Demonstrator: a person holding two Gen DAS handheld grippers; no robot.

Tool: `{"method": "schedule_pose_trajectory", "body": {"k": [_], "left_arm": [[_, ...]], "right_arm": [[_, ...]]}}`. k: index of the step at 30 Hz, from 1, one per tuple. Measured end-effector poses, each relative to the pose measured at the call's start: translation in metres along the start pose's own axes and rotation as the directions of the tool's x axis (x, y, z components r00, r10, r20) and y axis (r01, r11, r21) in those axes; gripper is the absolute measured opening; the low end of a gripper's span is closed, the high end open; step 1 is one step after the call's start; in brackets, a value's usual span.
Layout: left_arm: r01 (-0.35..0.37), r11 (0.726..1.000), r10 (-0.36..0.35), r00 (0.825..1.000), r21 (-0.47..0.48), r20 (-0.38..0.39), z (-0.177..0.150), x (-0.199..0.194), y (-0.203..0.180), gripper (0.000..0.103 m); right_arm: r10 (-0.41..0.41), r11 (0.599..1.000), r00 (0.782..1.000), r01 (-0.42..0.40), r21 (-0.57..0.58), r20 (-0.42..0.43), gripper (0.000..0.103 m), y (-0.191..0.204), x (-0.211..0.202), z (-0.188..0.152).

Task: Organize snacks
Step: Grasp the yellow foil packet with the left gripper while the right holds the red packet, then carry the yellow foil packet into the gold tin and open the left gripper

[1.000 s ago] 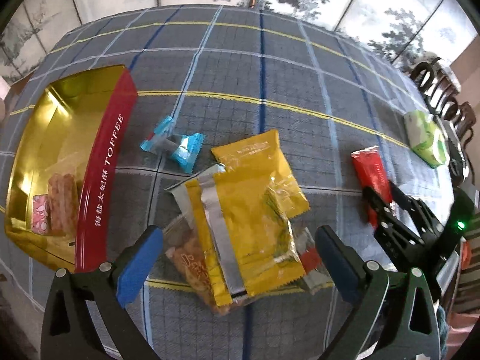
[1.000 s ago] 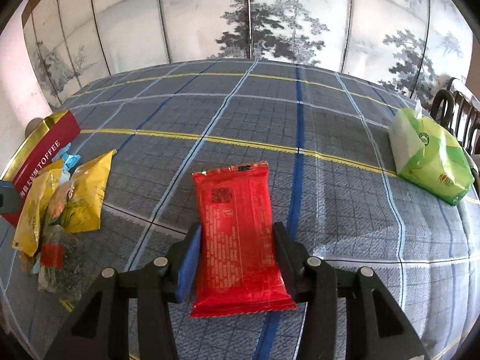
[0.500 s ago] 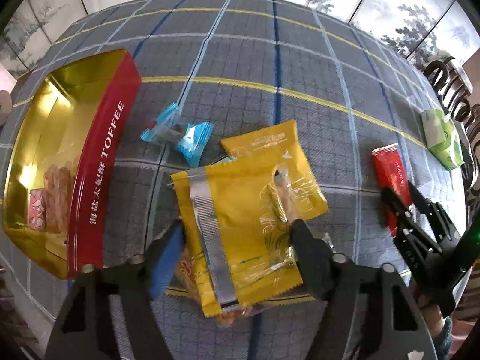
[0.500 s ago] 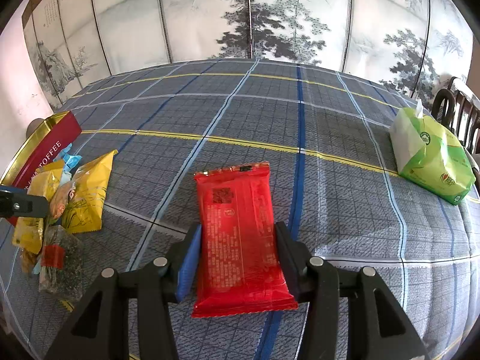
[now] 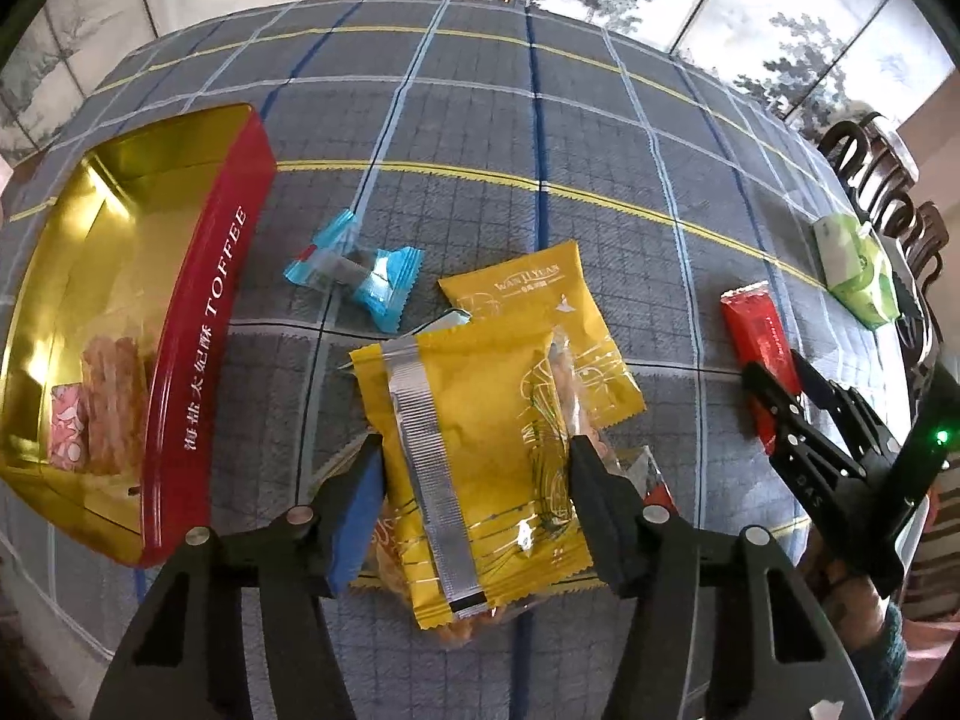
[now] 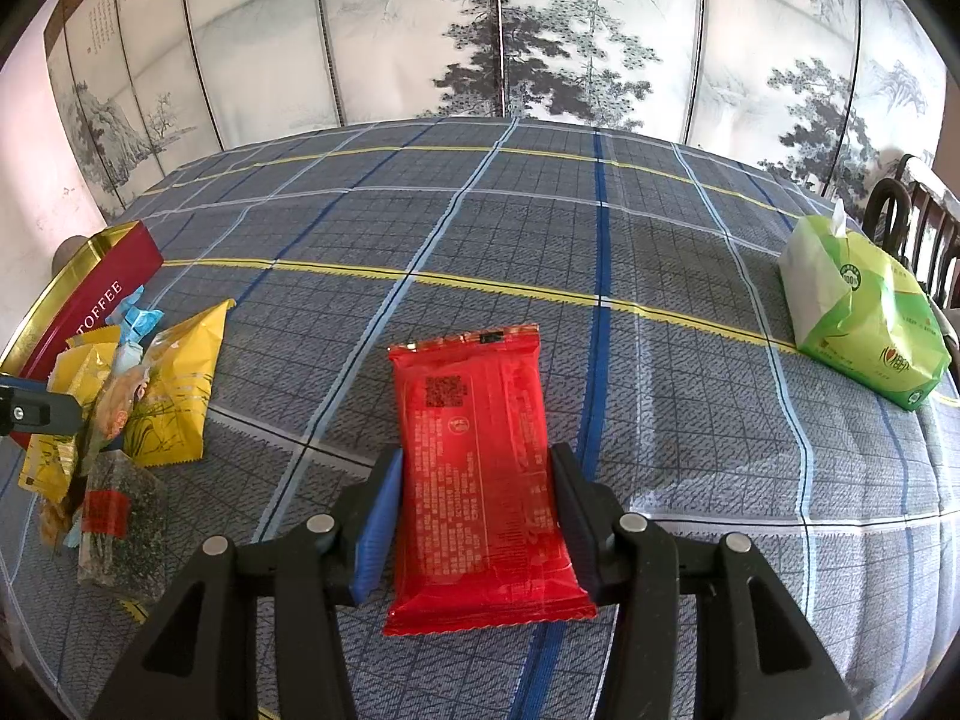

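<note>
My left gripper (image 5: 471, 462) points down over a pile of snacks, its jaws closing, with both pads against the sides of the top yellow packet (image 5: 480, 450) with a silver strip. A second yellow packet (image 5: 540, 294) and an orange snack bag (image 5: 390, 540) lie beneath it. Left of the pile stands the open red and gold toffee tin (image 5: 204, 324), with two snacks inside. My right gripper (image 6: 477, 480) is shut on a red packet (image 6: 480, 450) just above the cloth. In the left wrist view the same right gripper (image 5: 780, 384) shows at the right.
Two blue wrapped candies (image 5: 360, 270) lie between the tin and the pile. A clear packet with a red label (image 6: 114, 516) sits at the pile's near side. A green tissue pack (image 6: 864, 312) rests at the right, with dark wooden chairs (image 5: 888, 180) beyond. A painted screen backs the table.
The left jaws have come in from wide apart until they meet the yellow packet's edges. The right gripper and its red packet have stayed put.
</note>
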State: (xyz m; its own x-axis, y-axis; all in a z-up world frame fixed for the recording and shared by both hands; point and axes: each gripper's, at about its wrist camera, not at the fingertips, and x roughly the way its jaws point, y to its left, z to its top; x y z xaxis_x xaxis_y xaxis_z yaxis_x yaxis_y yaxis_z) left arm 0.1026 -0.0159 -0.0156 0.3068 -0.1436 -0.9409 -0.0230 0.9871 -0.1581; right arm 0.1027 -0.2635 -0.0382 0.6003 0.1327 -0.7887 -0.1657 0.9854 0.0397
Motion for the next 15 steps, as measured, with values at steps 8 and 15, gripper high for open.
{"method": "schedule_pose_trajectory", "body": {"k": [8, 15], "left_arm": [[0.028, 0.999, -0.029, 0.999, 0.020, 0.019, 0.000, -0.011, -0.001, 0.054], [0.032, 0.999, -0.033, 0.998, 0.035, 0.046, 0.001, -0.025, 0.003, 0.054]], "right_arm": [[-0.004, 1.000, 1.000, 0.004, -0.004, -0.001, 0.050, 0.001, 0.000, 0.000], [-0.014, 1.000, 1.000, 0.014, -0.010, -0.002, 0.050, 0.003, 0.000, 0.000]]}}
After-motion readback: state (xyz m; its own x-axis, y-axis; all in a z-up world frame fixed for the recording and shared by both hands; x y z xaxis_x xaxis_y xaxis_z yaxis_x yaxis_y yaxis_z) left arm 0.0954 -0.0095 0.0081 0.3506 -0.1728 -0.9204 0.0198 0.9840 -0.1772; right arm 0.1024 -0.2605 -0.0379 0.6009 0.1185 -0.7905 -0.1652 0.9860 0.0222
